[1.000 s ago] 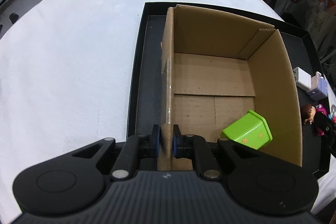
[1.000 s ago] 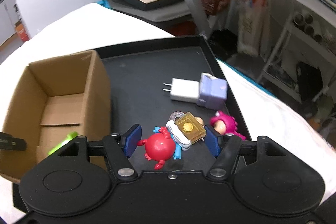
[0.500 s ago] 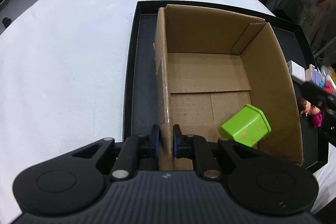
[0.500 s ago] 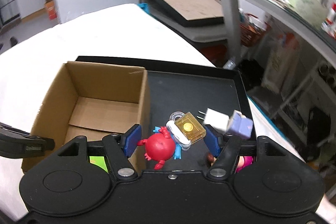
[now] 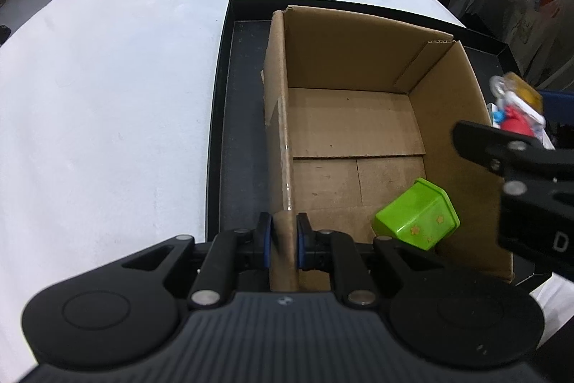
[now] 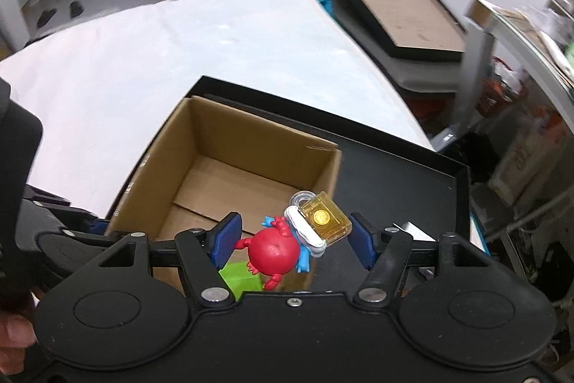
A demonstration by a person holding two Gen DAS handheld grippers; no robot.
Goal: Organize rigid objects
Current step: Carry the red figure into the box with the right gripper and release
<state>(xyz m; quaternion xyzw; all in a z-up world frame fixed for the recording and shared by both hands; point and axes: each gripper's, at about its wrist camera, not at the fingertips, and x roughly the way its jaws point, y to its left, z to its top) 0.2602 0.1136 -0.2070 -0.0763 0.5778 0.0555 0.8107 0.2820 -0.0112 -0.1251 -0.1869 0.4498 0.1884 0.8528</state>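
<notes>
An open cardboard box point(image 5: 358, 52) stands in a black tray point(image 5: 222, 96). My left gripper point(image 5: 283, 236) is shut on the near end of the box's left wall. A green plastic toy block point(image 5: 418, 219) lies tilted in the near right corner of the box. My right gripper point(image 6: 294, 236) is shut on a red crab toy point(image 6: 274, 250) with an amber padlock piece point(image 6: 324, 216) attached. It holds the toy in the air above the box's right wall point(image 6: 326, 174). The left wrist view shows the same crab toy point(image 5: 516, 117) at the far right, blurred.
The tray point(image 6: 394, 174) rests on a white-covered table point(image 6: 179, 60). A white charger point(image 6: 409, 228) lies on the tray right of the box, partly hidden by my right gripper. Another framed tray point(image 6: 412, 17) and a metal shelf point(image 6: 520, 34) stand beyond the table's right edge.
My right gripper has lifted the crab toy off the tray and carried it left to the box, rolling as it went. The left gripper stays clamped on the box wall.
</notes>
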